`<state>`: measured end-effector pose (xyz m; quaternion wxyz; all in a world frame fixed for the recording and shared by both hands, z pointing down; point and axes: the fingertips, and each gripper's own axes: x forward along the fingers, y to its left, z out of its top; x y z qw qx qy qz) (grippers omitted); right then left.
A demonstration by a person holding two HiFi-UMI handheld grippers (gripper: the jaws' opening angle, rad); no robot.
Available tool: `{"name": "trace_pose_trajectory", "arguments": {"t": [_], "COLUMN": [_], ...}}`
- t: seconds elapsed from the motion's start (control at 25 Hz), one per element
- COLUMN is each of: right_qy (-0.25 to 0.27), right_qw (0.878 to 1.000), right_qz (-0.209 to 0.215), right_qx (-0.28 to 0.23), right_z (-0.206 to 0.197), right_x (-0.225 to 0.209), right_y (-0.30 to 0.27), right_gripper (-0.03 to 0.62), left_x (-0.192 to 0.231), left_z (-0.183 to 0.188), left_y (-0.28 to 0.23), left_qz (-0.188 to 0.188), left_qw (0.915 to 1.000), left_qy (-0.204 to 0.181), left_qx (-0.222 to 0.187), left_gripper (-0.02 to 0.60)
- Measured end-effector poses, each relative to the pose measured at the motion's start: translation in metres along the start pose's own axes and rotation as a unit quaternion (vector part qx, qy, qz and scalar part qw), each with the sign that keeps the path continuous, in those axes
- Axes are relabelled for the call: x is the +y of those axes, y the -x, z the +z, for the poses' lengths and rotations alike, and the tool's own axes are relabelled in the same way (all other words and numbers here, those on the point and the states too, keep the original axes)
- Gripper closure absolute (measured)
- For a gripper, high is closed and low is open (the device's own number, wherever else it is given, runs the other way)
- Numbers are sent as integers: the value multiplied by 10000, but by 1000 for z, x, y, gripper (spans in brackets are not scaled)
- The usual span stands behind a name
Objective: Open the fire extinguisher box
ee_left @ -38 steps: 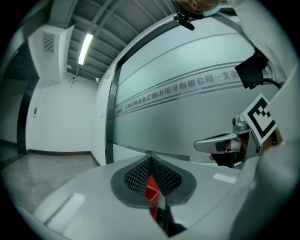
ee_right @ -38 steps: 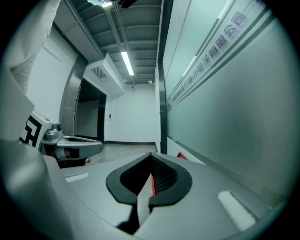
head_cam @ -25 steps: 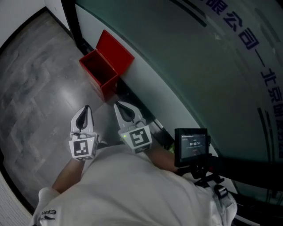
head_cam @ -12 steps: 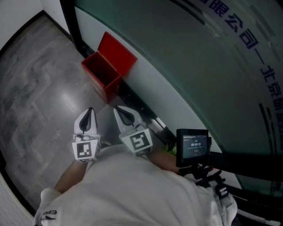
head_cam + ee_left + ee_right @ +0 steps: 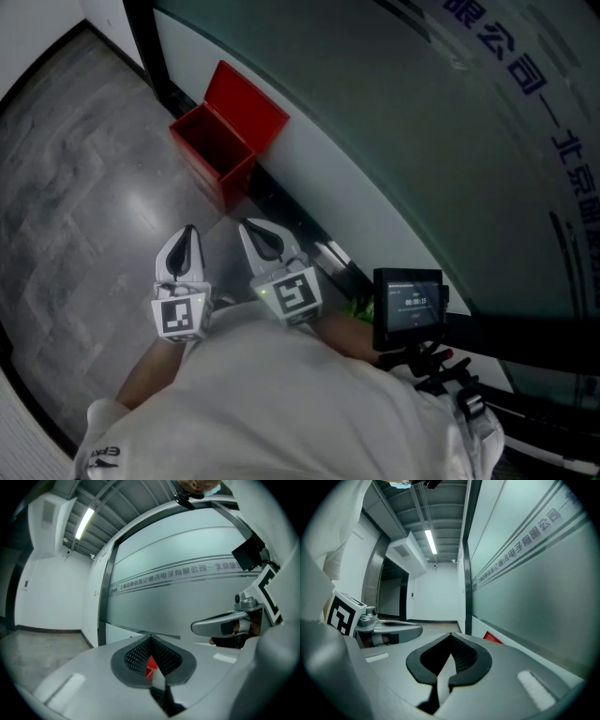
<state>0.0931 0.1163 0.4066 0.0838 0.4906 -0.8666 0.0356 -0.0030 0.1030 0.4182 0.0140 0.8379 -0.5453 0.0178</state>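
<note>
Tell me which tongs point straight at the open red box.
The left tongs: their own view frames the open red rectangular box between the tips, while the right tongs see it off to one side.

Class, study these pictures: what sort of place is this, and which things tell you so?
Probably an office corridor: a long frosted glass wall with a company name printed along it, a ceiling strip light, and a red box on the floor beside that wall.
</note>
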Motion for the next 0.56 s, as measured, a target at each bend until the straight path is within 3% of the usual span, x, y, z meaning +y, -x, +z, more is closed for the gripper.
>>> {"name": "trace_pose_trajectory", "arguments": {"t": [0.16, 0.36, 0.56], "right_qy": [25, 2, 9], "right_qw": [10000, 10000, 10000], "right_qz": [-42, -54, -57], "right_qx": [16, 47, 59], "right_z": [-3, 0, -4], "right_x": [10, -9, -6], "right_y": [-2, -1, 2], "right_gripper": [582, 582, 582], "left_x": [8, -5, -4], "left_z": [-1, 4, -1], "left_y": [8, -3, 0], "left_qz": [-34, -14, -15], "left_qw": [10000, 9994, 9998], "left_qy": [9, 175, 97], "left_qx": [-23, 312, 195], "left_gripper": [580, 580, 580]}}
